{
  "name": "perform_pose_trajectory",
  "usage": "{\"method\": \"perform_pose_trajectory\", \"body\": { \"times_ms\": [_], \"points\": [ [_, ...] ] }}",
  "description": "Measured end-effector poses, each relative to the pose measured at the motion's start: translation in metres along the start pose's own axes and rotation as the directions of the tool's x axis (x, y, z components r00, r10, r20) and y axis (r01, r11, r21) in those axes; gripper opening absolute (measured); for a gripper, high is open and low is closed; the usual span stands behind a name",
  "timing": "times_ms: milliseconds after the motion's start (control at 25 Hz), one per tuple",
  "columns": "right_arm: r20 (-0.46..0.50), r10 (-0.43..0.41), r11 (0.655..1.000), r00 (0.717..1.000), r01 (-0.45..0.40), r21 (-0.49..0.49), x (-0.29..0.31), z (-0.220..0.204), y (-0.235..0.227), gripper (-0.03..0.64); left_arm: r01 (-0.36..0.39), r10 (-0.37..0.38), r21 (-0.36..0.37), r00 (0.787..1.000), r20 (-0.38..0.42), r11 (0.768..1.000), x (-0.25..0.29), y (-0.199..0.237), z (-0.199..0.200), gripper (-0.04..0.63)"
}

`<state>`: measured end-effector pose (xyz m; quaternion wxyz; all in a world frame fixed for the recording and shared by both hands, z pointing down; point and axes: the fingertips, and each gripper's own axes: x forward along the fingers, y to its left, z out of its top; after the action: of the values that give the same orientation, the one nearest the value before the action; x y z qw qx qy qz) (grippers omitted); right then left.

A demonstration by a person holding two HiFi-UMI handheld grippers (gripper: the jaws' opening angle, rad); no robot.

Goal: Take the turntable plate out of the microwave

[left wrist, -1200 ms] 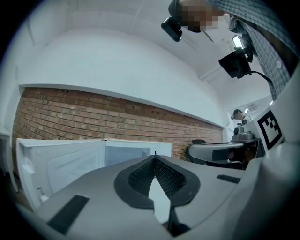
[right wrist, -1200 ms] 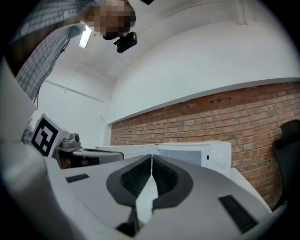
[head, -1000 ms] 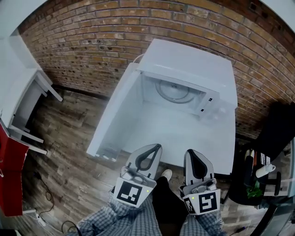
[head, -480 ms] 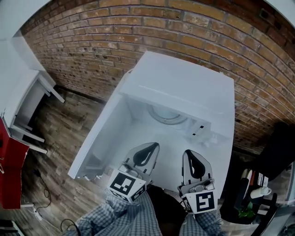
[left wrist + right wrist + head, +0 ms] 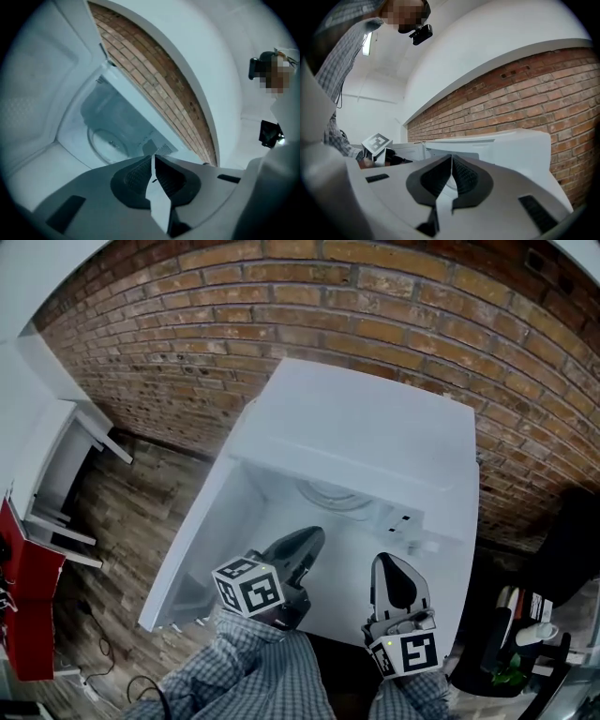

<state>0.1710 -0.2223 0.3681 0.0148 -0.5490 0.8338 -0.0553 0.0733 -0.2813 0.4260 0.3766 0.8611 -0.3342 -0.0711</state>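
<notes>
Left gripper view gives us the left gripper point(image 5: 153, 158) with its jaws pressed together and nothing between them. It is canted to one side and aimed into the open microwave point(image 5: 117, 112). Our right gripper point(image 5: 451, 161) is likewise closed and empty, and points roughly level at the front of the white casing.

Outward from the left tips, the turntable plate point(image 5: 108, 142) lies flat on the cavity floor. As that view frames it, the plate is ahead of the jaws and a little to their left, near them but not touching. In the head view we see only part of it, a pale ring under the microwave's roof. There the left gripper sits closer to the opening than the right, just beside the swung-out door point(image 5: 192, 559).

We judge the left hand the nearer one for the reach. Its jaws would have to part before they could take the plate's near rim.
</notes>
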Motion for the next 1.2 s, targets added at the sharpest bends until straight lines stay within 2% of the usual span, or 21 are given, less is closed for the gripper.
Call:
{"method": "perform_pose_trajectory", "body": {
  "times_ms": [120, 240, 320, 480, 640, 840, 960, 1200],
  "points": [
    [-0.012, -0.025, 1.000, 1.000, 0.025, 0.004, 0.008, -0.002, -0.004, 0.020, -0.091, 0.090, -0.062, 0.996, -0.027, 0.994, 0.011, 0.036, 0.001, 0.012],
    [-0.026, -0.041, 0.999, 0.999, 0.041, 0.014, 0.018, -0.006, -0.002, 0.020, -0.152, 0.148, -0.130, 0.988, -0.041, 0.980, 0.020, 0.065, 0.005, 0.024],
    [-0.042, -0.040, 0.999, 0.998, 0.041, 0.011, 0.025, -0.010, 0.001, 0.020, -0.178, 0.173, -0.192, 0.984, -0.044, 0.965, 0.028, 0.082, 0.008, 0.073],
    [-0.098, -0.038, 0.999, 0.994, 0.037, -0.005, 0.035, -0.021, 0.007, 0.020, -0.215, 0.210, -0.282, 0.977, -0.046, 0.935, 0.041, 0.110, 0.014, 0.125],
    [-0.135, -0.051, 0.999, 0.990, 0.051, -0.003, 0.045, -0.031, 0.010, 0.020, -0.233, 0.234, -0.366, 0.971, -0.043, 0.901, 0.048, 0.134, 0.018, 0.173],
    [-0.158, -0.070, 0.997, 0.985, 0.071, 0.002, 0.054, -0.039, 0.010, 0.020, -0.264, 0.267, -0.429, 0.962, -0.055, 0.864, 0.051, 0.153, 0.015, 0.186],
    [-0.178, -0.081, 0.996, 0.981, 0.084, 0.012, 0.056, -0.048, 0.008, 0.020, -0.246, 0.260, -0.494, 0.965, -0.040, 0.834, 0.056, 0.155, 0.016, 0.186],
    [-0.218, -0.096, 0.993, 0.971, 0.108, 0.043, 0.057, -0.061, 0.004, 0.020, -0.212, 0.245, -0.562, 0.969, -0.018, 0.799, 0.062, 0.158, 0.019, 0.184]
  ]
}}
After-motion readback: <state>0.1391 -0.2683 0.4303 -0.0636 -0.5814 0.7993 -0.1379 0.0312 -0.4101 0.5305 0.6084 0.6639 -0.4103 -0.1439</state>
